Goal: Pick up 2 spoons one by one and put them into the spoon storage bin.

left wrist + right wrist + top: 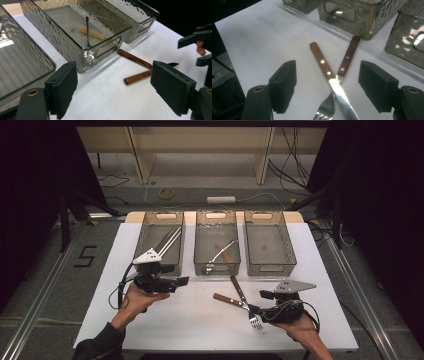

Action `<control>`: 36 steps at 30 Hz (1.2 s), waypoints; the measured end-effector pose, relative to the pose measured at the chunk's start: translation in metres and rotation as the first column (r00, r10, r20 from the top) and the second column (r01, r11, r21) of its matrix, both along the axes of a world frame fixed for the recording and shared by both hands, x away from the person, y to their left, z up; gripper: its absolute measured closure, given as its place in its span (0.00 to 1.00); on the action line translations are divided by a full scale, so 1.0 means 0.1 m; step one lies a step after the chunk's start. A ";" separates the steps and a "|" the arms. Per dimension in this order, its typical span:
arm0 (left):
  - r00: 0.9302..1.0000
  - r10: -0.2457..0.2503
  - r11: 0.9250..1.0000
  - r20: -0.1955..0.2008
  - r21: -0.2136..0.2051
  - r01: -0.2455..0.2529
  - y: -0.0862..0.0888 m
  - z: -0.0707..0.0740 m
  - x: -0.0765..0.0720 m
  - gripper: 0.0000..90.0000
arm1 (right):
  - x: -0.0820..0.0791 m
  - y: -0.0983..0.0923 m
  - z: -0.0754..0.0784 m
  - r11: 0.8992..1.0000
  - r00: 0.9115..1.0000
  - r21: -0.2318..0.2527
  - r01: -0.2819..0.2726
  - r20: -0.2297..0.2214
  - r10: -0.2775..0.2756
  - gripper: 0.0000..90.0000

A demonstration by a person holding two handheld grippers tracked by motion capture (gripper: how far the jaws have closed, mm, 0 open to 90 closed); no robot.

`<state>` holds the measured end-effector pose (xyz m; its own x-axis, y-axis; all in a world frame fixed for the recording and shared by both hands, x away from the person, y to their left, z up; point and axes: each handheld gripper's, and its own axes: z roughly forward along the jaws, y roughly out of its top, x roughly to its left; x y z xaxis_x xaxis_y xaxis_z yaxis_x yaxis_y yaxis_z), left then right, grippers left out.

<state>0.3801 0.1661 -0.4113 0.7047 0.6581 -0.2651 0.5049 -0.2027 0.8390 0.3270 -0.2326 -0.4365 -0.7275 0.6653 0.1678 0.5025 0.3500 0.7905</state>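
Lying crossed just before the middle bin (216, 265), the fork (338, 82) and knife (329, 75) point their wooden handles toward it. The right gripper (256, 310) hangs over their crossing, jaws apart on nothing; the left gripper (186, 281) is likewise spread and empty. The right gripper view shows handle rivets, blurred from above.

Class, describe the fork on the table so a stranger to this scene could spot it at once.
Start at the white table with three clear bins in a row along its far side. In front of the middle bin, two wooden-handled pieces of cutlery lie crossed. The fork is the one whose tines point toward the near edge by the right tool; the knife crossing it ends in a plain blade.
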 end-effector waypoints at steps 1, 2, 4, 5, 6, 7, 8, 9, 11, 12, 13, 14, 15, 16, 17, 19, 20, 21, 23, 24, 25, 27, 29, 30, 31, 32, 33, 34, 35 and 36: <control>1.000 0.001 1.000 0.006 -0.002 -0.001 0.02 -0.01 -0.03 0.24 | 0.01 0.00 0.00 1.000 1.000 -0.001 -0.002 0.000 0.002 0.35; 1.000 0.001 1.000 0.010 0.000 -0.001 0.04 -0.02 -0.06 0.23 | 0.01 0.01 0.01 1.000 1.000 -0.002 -0.004 -0.001 0.004 0.35; 1.000 0.011 1.000 0.020 -0.013 -0.010 0.08 -0.05 -0.12 0.23 | 0.02 0.02 0.01 1.000 1.000 -0.008 -0.007 -0.003 0.007 0.35; 1.000 0.015 1.000 0.018 -0.025 -0.014 0.10 -0.07 -0.15 0.22 | 0.03 0.03 0.01 1.000 1.000 -0.014 -0.012 -0.003 0.012 0.35; 1.000 0.016 0.999 0.019 -0.032 -0.015 0.12 -0.08 -0.17 0.22 | 0.04 0.04 0.01 1.000 1.000 -0.017 -0.012 -0.003 0.012 0.35; 1.000 0.014 0.999 0.023 -0.038 -0.013 0.15 -0.10 -0.20 0.22 | 0.04 0.05 0.01 1.000 1.000 -0.023 -0.019 -0.002 0.018 0.35; 1.000 0.015 0.999 0.024 -0.045 -0.014 0.16 -0.12 -0.22 0.22 | 0.06 0.06 0.02 0.999 1.000 -0.028 -0.023 -0.001 0.023 0.35; 0.999 0.016 0.999 0.030 -0.042 -0.015 0.17 -0.13 -0.24 0.21 | 0.07 0.07 0.02 0.999 1.000 -0.033 -0.025 -0.005 0.025 0.35; 0.999 0.022 0.999 0.035 -0.035 -0.021 0.20 -0.16 -0.29 0.21 | 0.09 0.10 0.02 0.998 0.999 -0.044 -0.037 -0.011 0.037 0.35; 0.999 0.028 0.999 0.035 -0.035 -0.027 0.21 -0.17 -0.31 0.21 | 0.10 0.12 0.02 0.998 0.999 -0.051 -0.043 -0.015 0.042 0.35; 0.999 0.032 0.999 0.035 -0.033 -0.031 0.22 -0.18 -0.33 0.21 | 0.12 0.13 0.02 0.997 0.999 -0.058 -0.049 -0.010 0.048 0.35; 0.999 0.033 0.999 0.037 -0.027 -0.032 0.23 -0.18 -0.34 0.21 | 0.13 0.15 0.02 0.996 0.999 -0.066 -0.054 -0.014 0.053 0.35; 0.999 0.036 0.999 0.041 -0.026 -0.035 0.24 -0.18 -0.36 0.21 | 0.14 0.17 0.03 0.996 0.998 -0.071 -0.061 -0.017 0.060 0.35; 0.998 0.040 0.999 0.048 -0.024 -0.039 0.25 -0.17 -0.37 0.21 | 0.16 0.18 0.03 0.995 0.998 -0.077 -0.067 -0.017 0.066 0.35; 0.998 0.046 0.999 0.054 -0.026 -0.044 0.26 -0.17 -0.39 0.21 | 0.17 0.20 0.03 0.994 0.997 -0.083 -0.074 -0.022 0.072 0.36; 0.997 0.056 0.998 0.062 -0.032 -0.055 0.29 -0.17 -0.41 0.21 | 0.21 0.24 0.03 0.991 0.996 -0.102 -0.087 -0.029 0.084 0.36; 0.996 0.062 0.998 0.063 -0.033 -0.060 0.30 -0.17 -0.42 0.21 | 0.23 0.26 0.03 0.990 0.996 -0.110 -0.092 -0.032 0.089 0.36; 0.996 0.067 0.997 0.065 -0.031 -0.065 0.31 -0.17 -0.43 0.21 | 0.25 0.28 0.03 0.988 0.995 -0.118 -0.099 -0.035 0.096 0.36; 0.995 0.072 0.997 0.064 -0.035 -0.070 0.32 -0.18 -0.44 0.20 | 0.29 0.32 0.02 0.985 0.993 -0.131 -0.114 -0.045 0.108 0.36; 0.995 0.075 0.997 0.066 -0.034 -0.073 0.33 -0.18 -0.44 0.20 | 0.30 0.34 0.01 0.983 0.992 -0.139 -0.118 -0.051 0.112 0.36; 0.995 0.075 0.997 0.068 -0.034 -0.073 0.34 -0.17 -0.45 0.20 | 0.31 0.35 0.01 0.981 0.992 -0.148 -0.125 -0.052 0.118 0.36; 0.994 0.078 0.996 0.072 -0.039 -0.075 0.34 -0.17 -0.46 0.20 | 0.33 0.39 -0.01 0.977 0.990 -0.163 -0.135 -0.062 0.127 0.36; 0.994 0.075 0.997 0.079 -0.031 -0.072 0.34 -0.17 -0.48 0.20 | 0.35 0.41 -0.01 0.973 0.989 -0.179 -0.143 -0.069 0.133 0.36; 0.994 0.073 0.997 0.085 -0.027 -0.071 0.34 -0.17 -0.49 0.20 | 0.36 0.43 -0.01 0.972 0.988 -0.185 -0.148 -0.073 0.136 0.36; 0.993 0.074 0.997 0.088 -0.022 -0.073 0.33 -0.17 -0.49 0.20 | 0.36 0.44 -0.01 0.970 0.987 -0.191 -0.151 -0.077 0.138 0.36; 0.993 0.071 0.997 0.094 -0.015 -0.070 0.33 -0.17 -0.50 0.20 | 0.37 0.45 -0.01 0.969 0.987 -0.197 -0.153 -0.078 0.140 0.36; 0.993 0.070 0.998 0.094 -0.012 -0.069 0.32 -0.17 -0.50 0.20 | 0.38 0.46 -0.02 0.965 0.986 -0.205 -0.162 -0.077 0.149 0.36; 0.993 0.069 0.998 0.094 -0.011 -0.068 0.32 -0.17 -0.50 0.20 | 0.38 0.47 -0.01 0.964 0.985 -0.209 -0.162 -0.086 0.147 0.36; 0.993 0.070 0.998 0.094 -0.010 -0.069 0.32 -0.17 -0.50 0.20 | 0.39 0.48 -0.01 0.963 0.985 -0.216 -0.164 -0.088 0.148 0.36; 0.993 0.073 0.997 0.094 -0.013 -0.072 0.32 -0.17 -0.51 0.20 | 0.40 0.49 -0.01 0.961 0.984 -0.222 -0.168 -0.089 0.151 0.36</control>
<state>0.3294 0.1983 -0.4287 0.6774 0.7061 -0.2062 0.4364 -0.1601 0.8854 0.3667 -0.1832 -0.4378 -0.8188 0.5684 0.0805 0.4775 0.5966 0.6450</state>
